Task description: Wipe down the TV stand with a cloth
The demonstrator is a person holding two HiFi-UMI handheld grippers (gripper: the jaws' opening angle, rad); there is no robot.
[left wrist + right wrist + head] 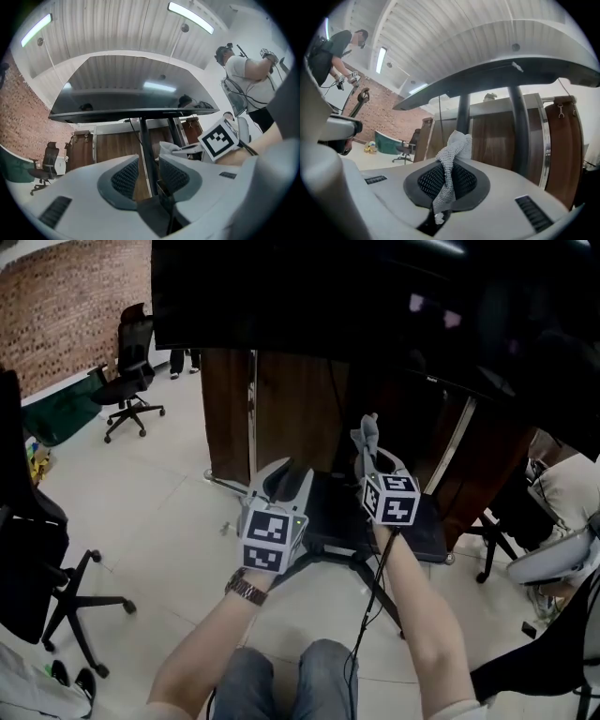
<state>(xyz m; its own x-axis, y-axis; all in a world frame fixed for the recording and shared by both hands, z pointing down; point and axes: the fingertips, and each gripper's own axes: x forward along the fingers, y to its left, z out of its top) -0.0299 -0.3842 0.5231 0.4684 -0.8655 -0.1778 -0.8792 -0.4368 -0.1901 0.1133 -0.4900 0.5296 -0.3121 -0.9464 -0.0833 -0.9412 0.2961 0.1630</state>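
The TV stand's black base (330,517) lies on the floor under a large dark TV (375,296). In the left gripper view its thin black pole (145,145) rises to the TV (131,93). My right gripper (371,463) hovers over the base, shut on a grey knitted cloth (365,438) that sticks up past its tips. In the right gripper view the cloth (453,146) runs up between the closed jaws of my right gripper (448,169). My left gripper (284,478) is beside it at the base's left edge; the left gripper (149,165) is open and holds nothing.
Brown wooden cabinets (281,409) stand behind the stand. A black office chair (127,381) is at the far left, another chair (42,559) close on my left, and a white chair (562,531) on the right. A person (246,68) stands off to the side.
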